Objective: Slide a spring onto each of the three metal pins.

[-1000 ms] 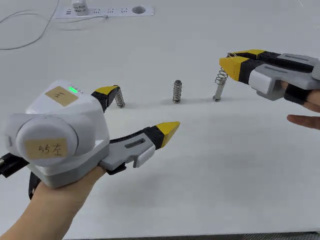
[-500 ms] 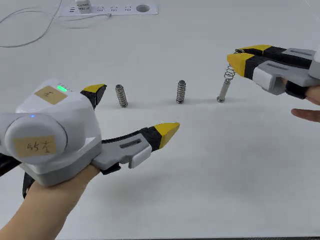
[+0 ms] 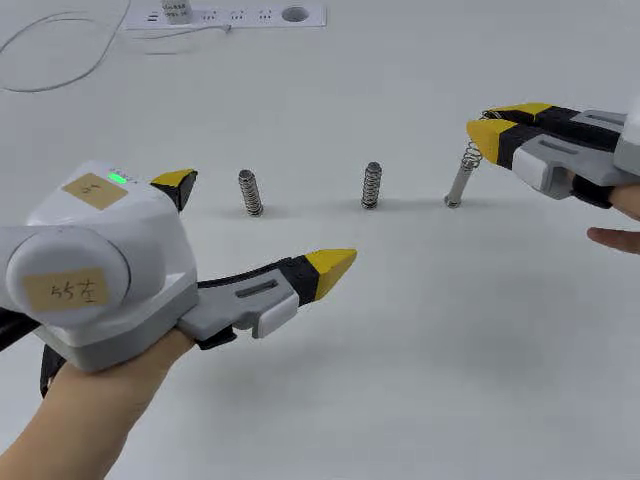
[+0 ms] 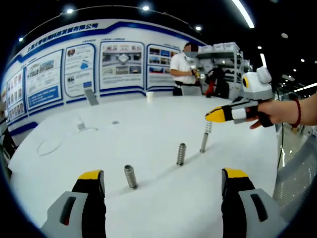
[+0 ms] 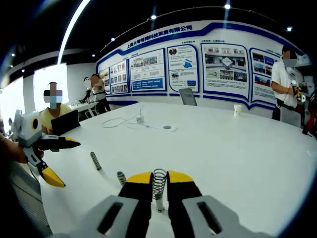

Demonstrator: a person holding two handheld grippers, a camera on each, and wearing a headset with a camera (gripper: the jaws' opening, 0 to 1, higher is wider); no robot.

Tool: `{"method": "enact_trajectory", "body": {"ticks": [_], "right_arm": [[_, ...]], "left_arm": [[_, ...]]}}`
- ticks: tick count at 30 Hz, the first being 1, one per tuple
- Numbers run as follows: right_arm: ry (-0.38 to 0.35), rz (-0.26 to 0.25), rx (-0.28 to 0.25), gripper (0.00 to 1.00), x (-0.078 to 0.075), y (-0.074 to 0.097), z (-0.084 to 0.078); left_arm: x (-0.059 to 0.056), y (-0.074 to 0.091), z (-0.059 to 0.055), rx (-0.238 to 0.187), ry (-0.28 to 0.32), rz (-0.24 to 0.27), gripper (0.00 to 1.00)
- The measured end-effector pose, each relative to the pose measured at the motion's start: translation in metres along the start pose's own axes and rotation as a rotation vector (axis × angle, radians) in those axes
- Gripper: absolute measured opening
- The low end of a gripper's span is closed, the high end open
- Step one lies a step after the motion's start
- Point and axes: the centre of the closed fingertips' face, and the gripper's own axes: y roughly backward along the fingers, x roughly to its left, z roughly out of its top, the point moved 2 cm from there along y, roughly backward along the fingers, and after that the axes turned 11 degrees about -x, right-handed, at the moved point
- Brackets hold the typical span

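Head view looks down on a white table (image 3: 420,330) where three pins stand in a row just above the middle. The left pin (image 3: 250,192) and the middle pin (image 3: 372,185) each stand upright with a spring covering the shaft. The right pin (image 3: 458,190), toward 2 o'clock, leans with its top tipped toward 1 o'clock and its shaft is mostly bare. The last spring (image 3: 471,156) sits only over the top of that pin.

At 3 o'clock the right gripper (image 3: 484,122) reaches in, its yellow tips pressed together on that spring at the pin's top. At 8 o'clock the left gripper (image 3: 255,221) hovers above the table with its jaws spread wide and nothing between them; one tip is near the left pin without touching it. A power strip (image 3: 235,16) lies at 12 o'clock, with a white cable (image 3: 60,55) looping off toward 11 o'clock.

Right gripper view has the right gripper (image 5: 159,177) at 6 o'clock pinching the spring (image 5: 159,184), with the pin's shaft (image 5: 158,203) showing just below. The other two pins (image 5: 121,178) run off toward 9 o'clock, and the left gripper (image 5: 67,163) is at 9 o'clock.

Left gripper view has the left gripper (image 4: 163,174) at 6 o'clock, jaws wide apart, and the three pins (image 4: 182,154) beyond them. The right gripper (image 4: 218,115) comes in from 3 o'clock.
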Motion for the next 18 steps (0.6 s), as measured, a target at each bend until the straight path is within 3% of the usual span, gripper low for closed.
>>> {"method": "enact_trajectory", "body": {"ticks": [18], "right_arm": [[0.004,0.002,0.019,0.12,-0.002,-0.002,-0.019]], "left_arm": [[0.0,0.002,-0.005,0.02,0.002,0.001,0.97]]}}
